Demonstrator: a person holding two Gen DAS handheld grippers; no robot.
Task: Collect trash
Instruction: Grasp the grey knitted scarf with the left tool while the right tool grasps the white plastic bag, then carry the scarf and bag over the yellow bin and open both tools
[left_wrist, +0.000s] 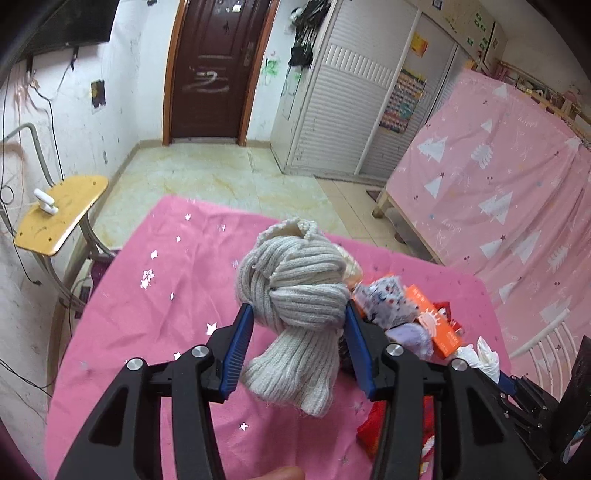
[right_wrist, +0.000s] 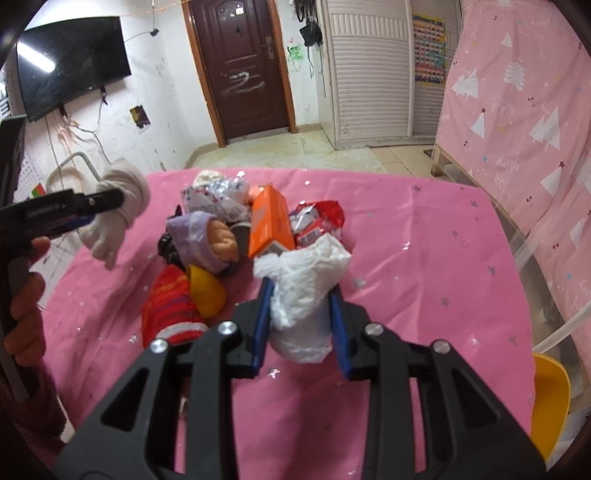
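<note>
Mid-sort, judging by the pile: two items lifted clear of the pink star-printed cloth on the worktop (right_wrist: 424, 258).

Left side first: left gripper (left_wrist: 299, 347) raised above the worktop's left part, jaws at a middling gap and pressed on a knotted grey ribbed knit sock bundle (left_wrist: 295, 295), tail hanging below the pads. Probably not trash, so likely to be set apart from the litter.

Centre of the worktop: mixed heap with an orange cardboard carton (right_wrist: 267, 225), a red crinkled foil wrapper (right_wrist: 317, 221), a red striped sock (right_wrist: 170, 306) and a purple fuzzy sock (right_wrist: 195, 236).

Right side: right gripper (right_wrist: 301, 325) with jaws narrow, clamped on a crumpled white tissue wad (right_wrist: 303, 295) just off the heap's near edge. Next, carry to a bin; none in view.
</note>
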